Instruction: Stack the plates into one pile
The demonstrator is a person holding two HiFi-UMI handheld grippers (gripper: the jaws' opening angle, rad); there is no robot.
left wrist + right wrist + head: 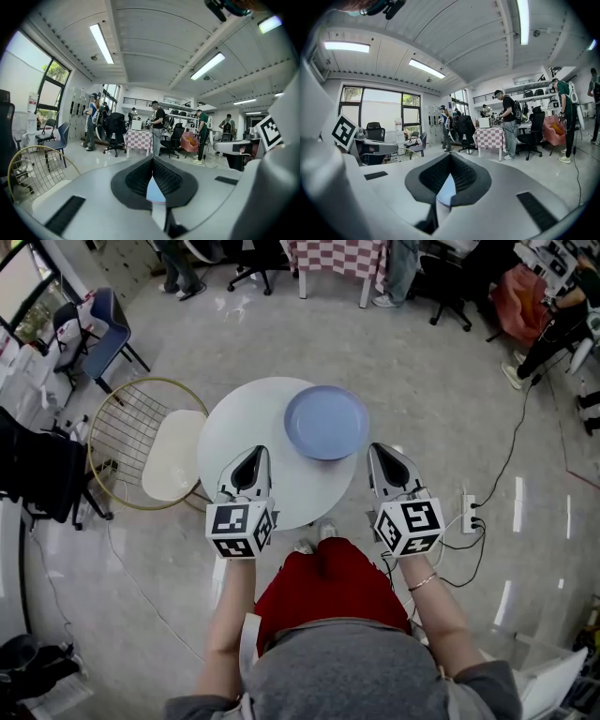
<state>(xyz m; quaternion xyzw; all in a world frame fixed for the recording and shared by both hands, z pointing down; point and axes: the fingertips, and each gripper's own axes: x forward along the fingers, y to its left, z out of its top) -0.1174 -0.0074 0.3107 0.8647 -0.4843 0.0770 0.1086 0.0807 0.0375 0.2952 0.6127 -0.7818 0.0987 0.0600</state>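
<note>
In the head view, the plates (325, 422) lay as one smooth pale-blue round at the far right of the white table (239, 432), so stacking looked finished, though layers couldn't be counted. The left gripper view showed the left gripper (152, 160) pinched together, empty. The right gripper view showed the right gripper (449, 157) likewise.

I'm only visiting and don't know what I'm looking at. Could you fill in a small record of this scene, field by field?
place: open workroom with desks, office chairs and people at the back
table: round white table
on the table: blue plate; one plate or a pile, cannot tell
left hand-held gripper: jaws together, holding nothing, at the table's near edge
right hand-held gripper: jaws together, holding nothing, just right of the plate
beside the table: wire-backed chair with a pale seat, on the left
</note>
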